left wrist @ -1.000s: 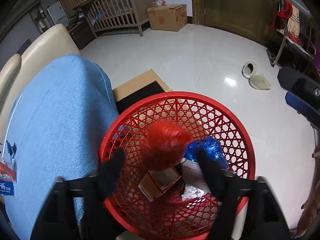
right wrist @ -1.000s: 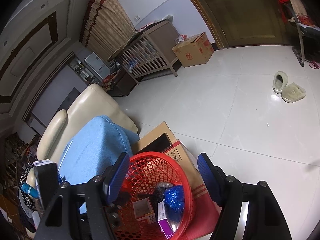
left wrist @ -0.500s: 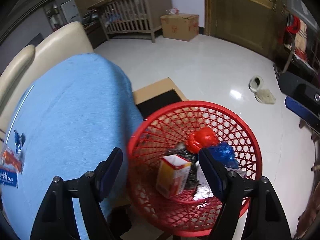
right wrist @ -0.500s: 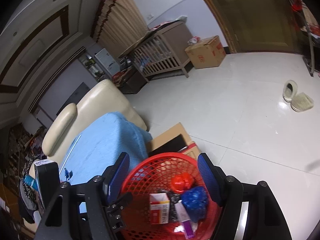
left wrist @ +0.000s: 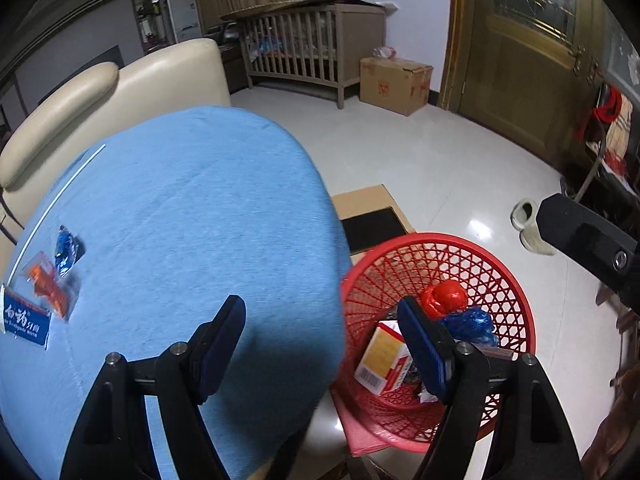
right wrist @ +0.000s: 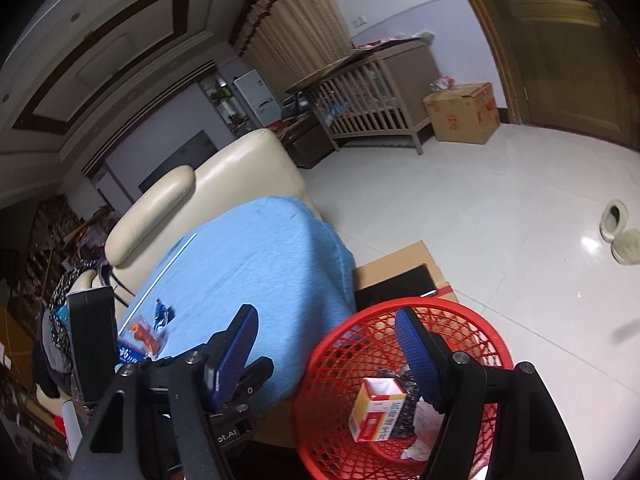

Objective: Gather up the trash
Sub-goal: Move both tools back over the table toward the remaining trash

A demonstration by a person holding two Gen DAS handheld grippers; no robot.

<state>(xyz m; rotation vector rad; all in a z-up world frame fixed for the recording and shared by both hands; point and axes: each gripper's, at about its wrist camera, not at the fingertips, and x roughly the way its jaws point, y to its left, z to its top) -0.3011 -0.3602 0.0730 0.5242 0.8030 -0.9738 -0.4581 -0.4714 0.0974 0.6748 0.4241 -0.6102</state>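
Left hand-held gripper [left wrist: 320,340] is hanging released and empty; remaining wrappers [left wrist: 48,276] are lying up-left of it on the blue cover [left wrist: 192,208], basket [left wrist: 516,292] to its right. Right hand-held gripper [right wrist: 326,346], also released, is sitting farther away.

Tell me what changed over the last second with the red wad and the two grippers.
The red wad, a blur in mid-air between the left gripper jaws a second ago, now lies in the red basket beside the blue bag. Both views have swung from the basket toward the blue cover and its wrappers. Both grippers' jaws, left and right gripper, stayed open and empty.
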